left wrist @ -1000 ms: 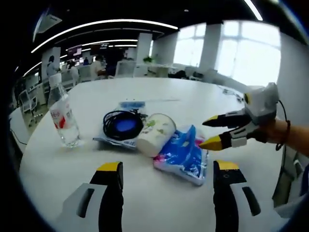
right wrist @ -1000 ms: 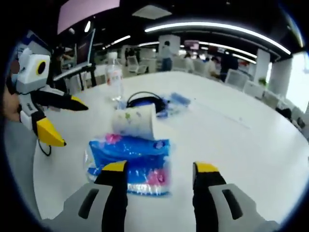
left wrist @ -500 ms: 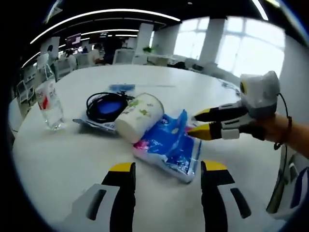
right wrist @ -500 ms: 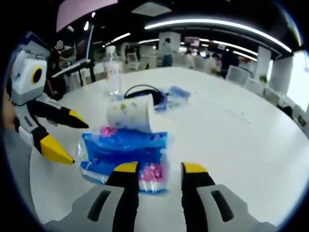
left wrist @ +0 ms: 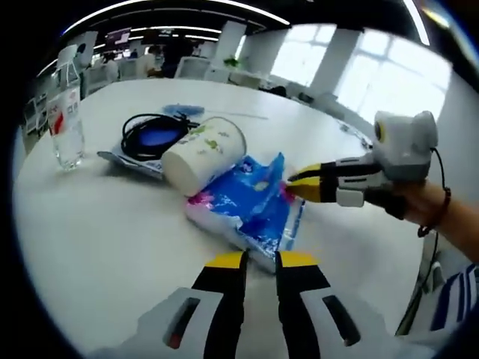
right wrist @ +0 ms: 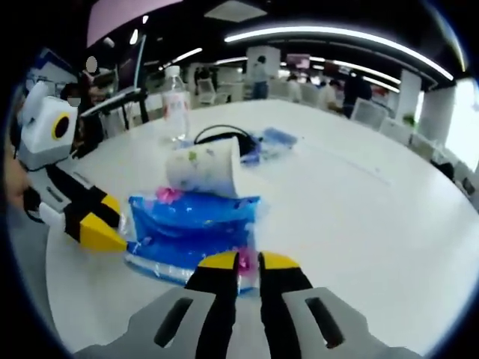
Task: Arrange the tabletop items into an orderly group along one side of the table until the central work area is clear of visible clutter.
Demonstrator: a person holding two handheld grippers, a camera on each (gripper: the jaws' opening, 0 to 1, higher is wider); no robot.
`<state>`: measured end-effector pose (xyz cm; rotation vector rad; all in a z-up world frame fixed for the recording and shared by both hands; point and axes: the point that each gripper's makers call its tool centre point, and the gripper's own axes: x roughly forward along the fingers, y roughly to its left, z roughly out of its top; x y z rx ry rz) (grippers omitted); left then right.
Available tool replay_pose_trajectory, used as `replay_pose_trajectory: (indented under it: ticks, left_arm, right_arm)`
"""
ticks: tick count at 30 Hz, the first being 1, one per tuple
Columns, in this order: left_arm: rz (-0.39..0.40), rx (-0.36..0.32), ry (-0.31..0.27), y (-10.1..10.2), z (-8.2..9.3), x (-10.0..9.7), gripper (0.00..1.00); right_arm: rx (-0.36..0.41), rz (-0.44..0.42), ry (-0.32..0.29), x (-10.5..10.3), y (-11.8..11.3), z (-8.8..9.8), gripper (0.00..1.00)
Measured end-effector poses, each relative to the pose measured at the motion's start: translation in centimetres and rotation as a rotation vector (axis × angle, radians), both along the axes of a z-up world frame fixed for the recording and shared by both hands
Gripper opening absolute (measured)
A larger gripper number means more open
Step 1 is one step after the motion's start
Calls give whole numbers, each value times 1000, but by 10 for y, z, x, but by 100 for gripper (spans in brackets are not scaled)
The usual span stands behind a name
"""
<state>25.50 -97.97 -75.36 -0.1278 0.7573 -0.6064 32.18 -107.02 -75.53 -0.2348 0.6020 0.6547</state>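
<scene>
A blue and pink plastic packet [left wrist: 247,206] lies flat on the round white table [left wrist: 97,247]. My left gripper [left wrist: 260,262] has its jaws closed on the packet's near edge. My right gripper [left wrist: 293,185] reaches in from the right, shut on the packet's opposite edge. In the right gripper view, my right gripper [right wrist: 247,262] pinches the packet [right wrist: 191,224], and the left gripper [right wrist: 112,233] meets its left corner. A paper cup [left wrist: 202,153] lies on its side against the packet. Behind it a black cable coil [left wrist: 153,138] rests on a blue pouch. A water bottle [left wrist: 66,112] stands at the far left.
The cup [right wrist: 203,170], cable coil [right wrist: 224,143] and bottle [right wrist: 177,112] cluster beyond the packet in the right gripper view, with bare table [right wrist: 359,202] to their right. A person's hand [left wrist: 419,209] holds the right gripper. Chairs, desks and people fill the room behind.
Both grippers moved in onto the packet from opposite sides, and their jaws went from wide open to shut on its edges. Cup, cable and bottle stayed put.
</scene>
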Motion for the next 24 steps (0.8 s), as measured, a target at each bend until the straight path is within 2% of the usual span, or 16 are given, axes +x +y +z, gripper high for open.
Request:
replay_pose_trajectory:
  ticks: [8,14,24]
  left_arm:
    - [-13,-28,39,1,4,-4,4]
    - [-25,-38,42,1,11,-10,2]
    - [-47,-45,41,3,24,-17,2]
  right_arm:
    - [5,1,11,-9,-3,3,0]
    - [-36,32,1,-22,-5,7,0]
    - [-41,29,-33,-37,-8,28,0]
